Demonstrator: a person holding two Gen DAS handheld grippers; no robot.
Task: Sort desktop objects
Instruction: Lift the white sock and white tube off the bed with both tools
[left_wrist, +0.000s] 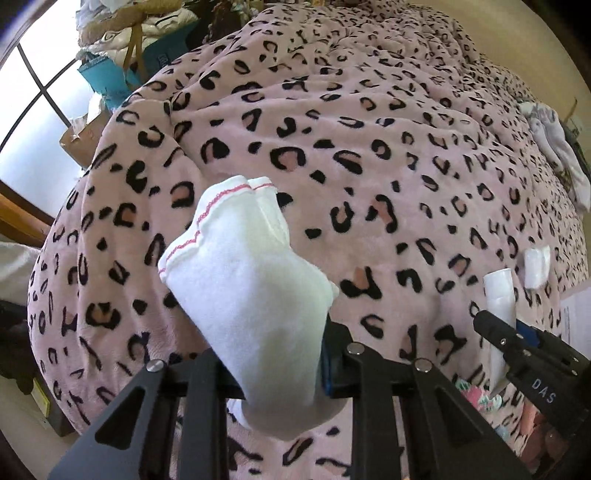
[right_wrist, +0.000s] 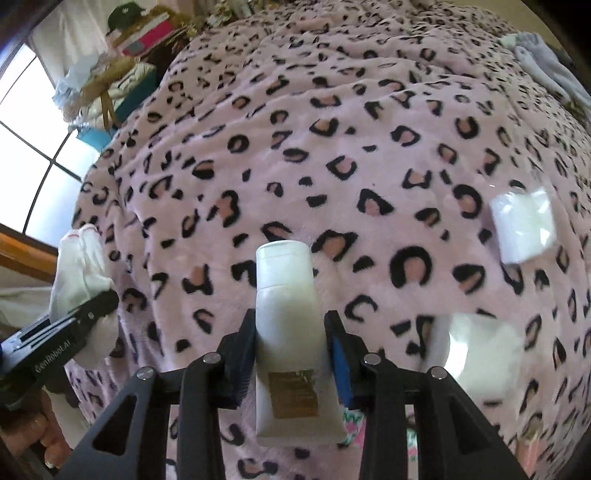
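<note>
Socks, white with pink-stitched cuffs, clamped in the left hand-held gripper, held above the leopard-print blanket on the bed. Right hand-held gripper clamped on a white tube, cap pointing away, also off the blanket. Two clear-wrapped white packets lie on the blanket to the right. More pale socks far right.

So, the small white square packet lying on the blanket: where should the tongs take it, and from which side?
Probably across two opposite straight edges of the packet, coming down from above. It lies flat on the blanket with nothing close around it; a sideways approach would likely just push it along the soft pile.
</note>
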